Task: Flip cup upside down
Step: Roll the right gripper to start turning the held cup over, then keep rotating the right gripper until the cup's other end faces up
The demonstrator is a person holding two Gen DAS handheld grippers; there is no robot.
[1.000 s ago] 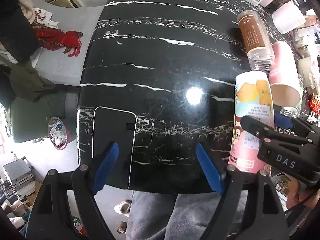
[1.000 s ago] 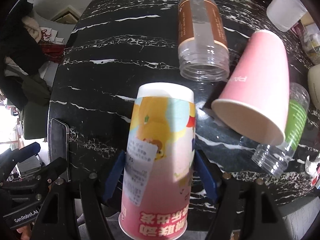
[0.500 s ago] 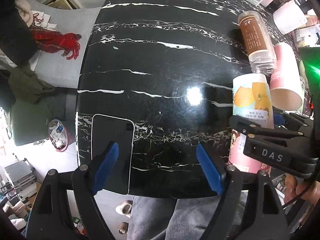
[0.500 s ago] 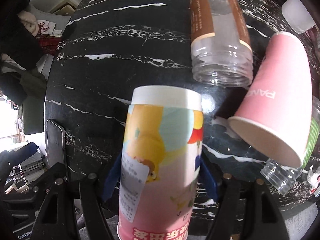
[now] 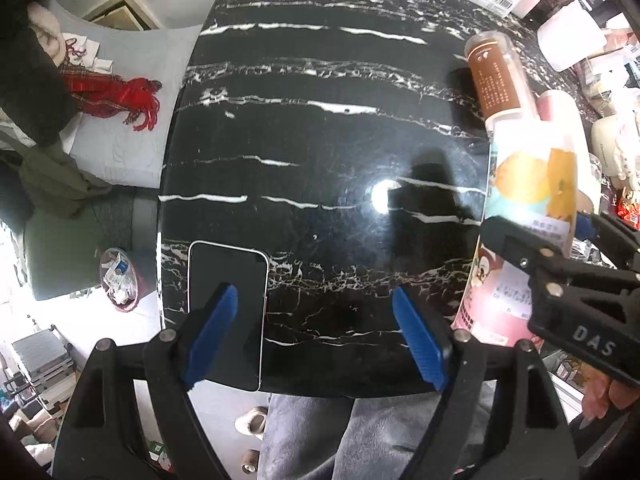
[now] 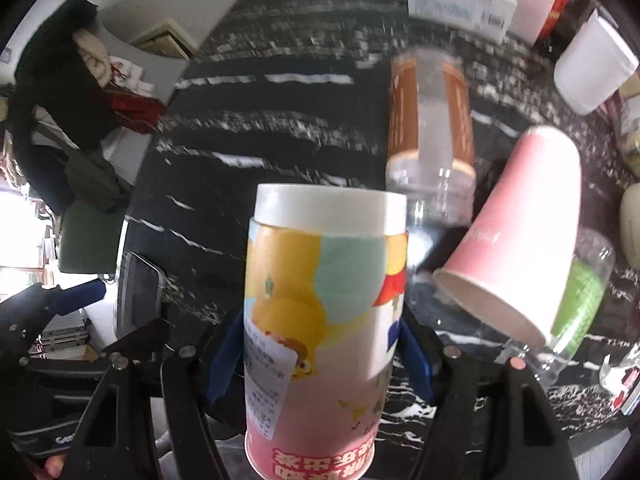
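A tall paper cup [image 6: 320, 320] with a cartoon print and a white base band is held in my right gripper [image 6: 320, 354], whose blue pads press its sides. The cup is lifted, with its base pointing away from the camera and its mouth towards it. In the left wrist view the cup [image 5: 524, 216] and the right gripper [image 5: 560, 264] show at the right, above the black marble table [image 5: 320, 140]. My left gripper [image 5: 316, 336] is open and empty over the table's near edge.
A phone [image 5: 226, 300] lies flat at the near left edge. A brown-labelled clear jar [image 6: 432, 128], a pink paper cup [image 6: 520, 232] and a green-labelled bottle [image 6: 580, 300] lie on their sides right of the held cup. A white cup [image 6: 592, 68] and boxes [image 6: 460, 0] stand at the back.
My right gripper has lifted and tilted the cup; the right view swings upward and blurs. In the left view the cup sits higher. The left gripper stays open.
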